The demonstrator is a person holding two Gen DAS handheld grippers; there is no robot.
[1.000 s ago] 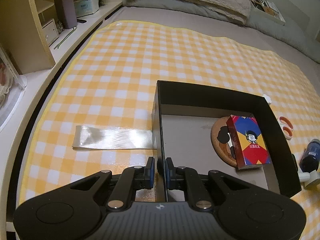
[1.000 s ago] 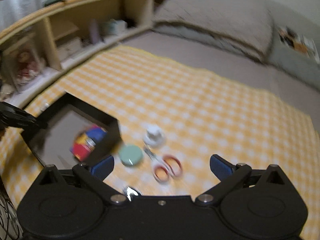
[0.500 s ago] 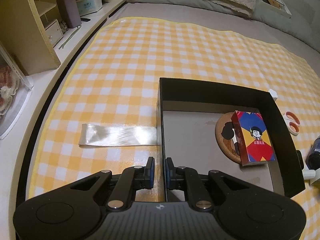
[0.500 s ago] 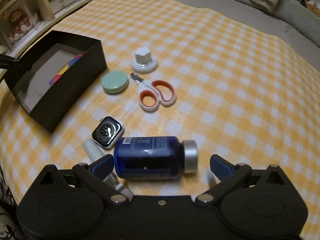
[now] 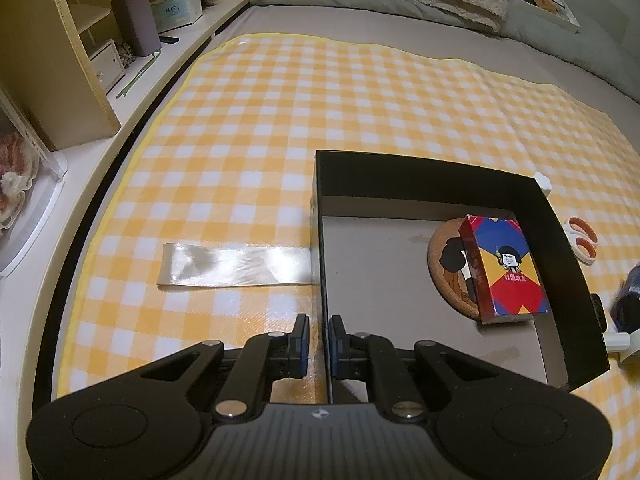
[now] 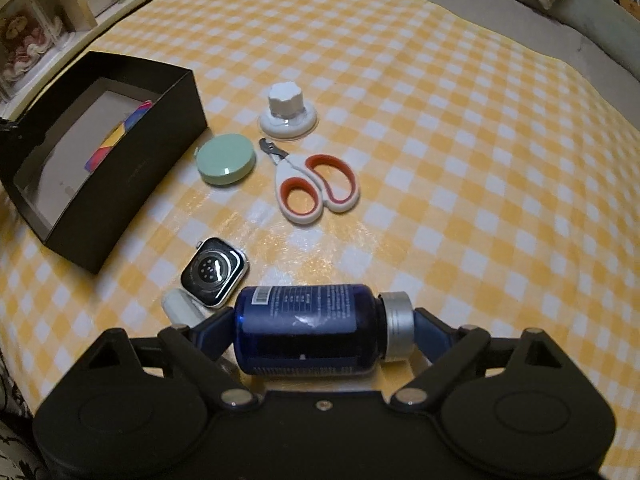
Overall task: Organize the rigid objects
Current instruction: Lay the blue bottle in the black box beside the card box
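My right tongs (image 6: 320,330) clamp the glossy blue bottle (image 6: 306,328) lying sideways end to end, silver cap (image 6: 396,326) right, on the checked yellow cloth (image 6: 440,120). Just left: smartwatch body (image 6: 215,271), face down, w/ a white tube (image 6: 182,308). Farther: mint round case (image 6: 227,158), white-orange clippers (image 6: 316,188), white knob (image 6: 287,114). My left tongs (image 5: 319,340) pinch the near wall of the matte black box (image 5: 432,184), w/ card pack (image 5: 504,270) on cork coaster (image 5: 446,264) inside.

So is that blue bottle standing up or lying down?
Lying down. The blue bottle rests on its side, silver cap pointing right, with the right gripper closed on its two ends, base and cap.
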